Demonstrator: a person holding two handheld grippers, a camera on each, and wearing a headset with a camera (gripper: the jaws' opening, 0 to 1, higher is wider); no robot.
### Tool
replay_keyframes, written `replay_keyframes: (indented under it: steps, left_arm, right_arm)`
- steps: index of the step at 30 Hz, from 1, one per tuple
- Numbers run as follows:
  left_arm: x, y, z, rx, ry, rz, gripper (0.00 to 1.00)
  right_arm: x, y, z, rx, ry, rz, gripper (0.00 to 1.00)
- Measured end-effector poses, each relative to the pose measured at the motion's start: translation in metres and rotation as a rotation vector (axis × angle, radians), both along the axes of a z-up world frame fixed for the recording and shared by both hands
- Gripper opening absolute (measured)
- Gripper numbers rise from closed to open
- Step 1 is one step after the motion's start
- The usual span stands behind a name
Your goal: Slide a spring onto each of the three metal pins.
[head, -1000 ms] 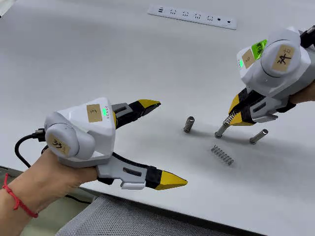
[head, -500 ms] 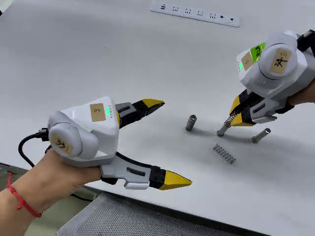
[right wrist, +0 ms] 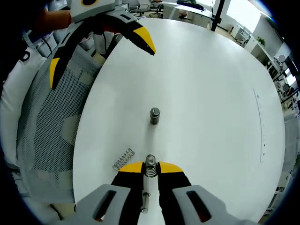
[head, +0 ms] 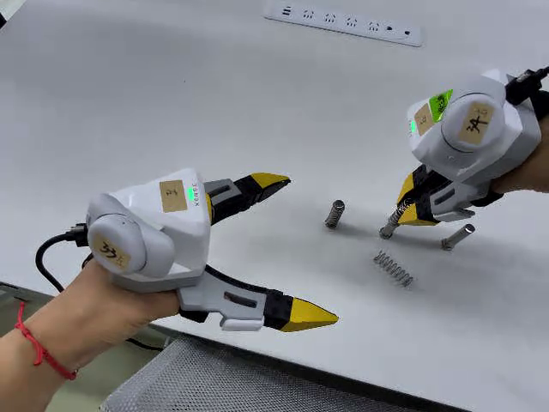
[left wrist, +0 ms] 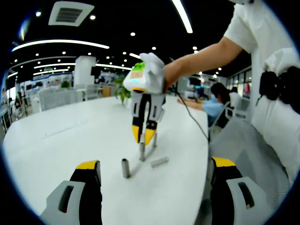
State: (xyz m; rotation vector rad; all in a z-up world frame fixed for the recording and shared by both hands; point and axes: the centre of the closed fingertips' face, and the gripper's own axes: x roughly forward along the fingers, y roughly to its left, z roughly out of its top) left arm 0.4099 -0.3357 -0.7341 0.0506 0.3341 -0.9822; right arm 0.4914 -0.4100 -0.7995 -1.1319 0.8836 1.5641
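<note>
My right gripper (head: 403, 213) is shut on a spring (right wrist: 150, 165) that sits around a tilted metal pin (head: 389, 229), whose lower end rests on the white table (head: 171, 94). Left of it stands a second pin (head: 334, 213) with a spring around it, also visible as the upright pin (right wrist: 154, 116) and the short post (left wrist: 125, 168). A third, bare pin (head: 456, 237) lies on its side to the right. A loose spring (head: 393, 268) lies in front of them. My left gripper (head: 296, 249) hovers open near the table's front edge, well left of the pins.
A white power strip (head: 343, 21) lies at the table's far side. A grey mesh chair (head: 214, 382) sits under the front edge. A black cable (head: 43, 253) trails from the left gripper. In the left gripper view, a seated person (left wrist: 218, 101) is in the background.
My right gripper has sunk a little along the tilted pin, so less of the spring shows below its jaws. The left gripper stays open and nearly still.
</note>
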Motion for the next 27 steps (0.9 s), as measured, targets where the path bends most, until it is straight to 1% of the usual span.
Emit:
replay_keyframes:
  steps: [2,7,10,16,20,25,27]
  left_arm:
    - [0.000,0.000,0.000,0.000,0.001,0.000,0.98]
    - [0.000,0.000,-0.001,-0.001,0.003,0.001,0.98]
    - [0.000,0.001,0.000,-0.002,0.002,0.000,0.97]
    - [0.001,0.001,0.000,-0.006,0.003,0.002,0.97]
    - [0.001,0.002,0.000,-0.004,0.005,0.000,0.97]
    - [0.001,0.002,0.000,-0.008,0.006,0.002,0.96]
    - [0.000,0.002,0.000,-0.008,0.006,0.002,0.96]
  right_arm:
    - [0.002,-0.001,-0.003,-0.001,0.001,-0.004,0.12]
    - [-0.002,0.001,-0.008,-0.002,-0.003,-0.003,0.12]
    - [-0.001,0.001,-0.013,-0.004,-0.004,-0.004,0.12]
    - [-0.001,0.003,-0.018,-0.007,-0.007,-0.007,0.12]
    - [0.000,0.002,-0.025,-0.011,-0.008,-0.007,0.12]
    - [0.003,0.003,-0.028,-0.012,-0.009,-0.011,0.13]
    - [0.001,0.003,-0.029,-0.013,-0.009,-0.013,0.13]
